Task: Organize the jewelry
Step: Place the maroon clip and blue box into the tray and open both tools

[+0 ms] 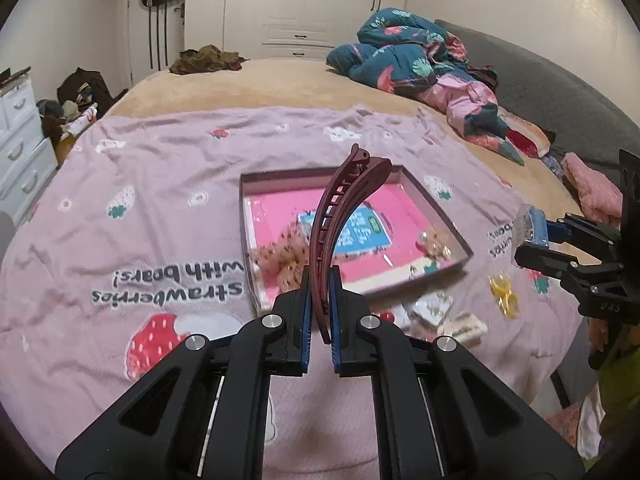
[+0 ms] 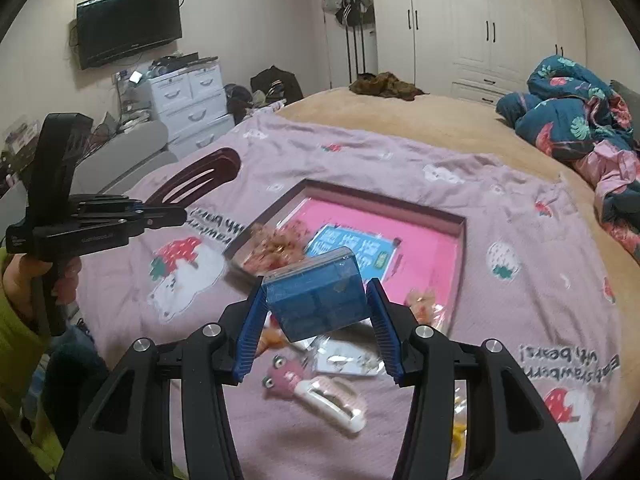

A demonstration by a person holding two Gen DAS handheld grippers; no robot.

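Note:
My left gripper point(image 1: 320, 300) is shut on a long dark red hair clip point(image 1: 340, 216) and holds it upright above the bed, just in front of the shallow box with a pink bottom point(image 1: 404, 204). From the right wrist view the clip point(image 2: 200, 178) sticks out of the left gripper point(image 2: 176, 214) at the left. My right gripper point(image 2: 316, 312) is shut on a small blue clear plastic box point(image 2: 316, 294), held above the near corner of the pink box point(image 2: 436, 248). The right gripper point(image 1: 524, 236) shows at the right edge of the left wrist view.
A pink strawberry bedsheet point(image 1: 160, 208) covers the bed. Loose items lie near the box: a pink and white clip point(image 2: 320, 394), earring cards point(image 2: 344, 360), a yellow clip point(image 1: 505, 296). A beige scrunchie point(image 1: 284, 256) lies inside the box. A crumpled quilt point(image 1: 412, 56) lies beyond.

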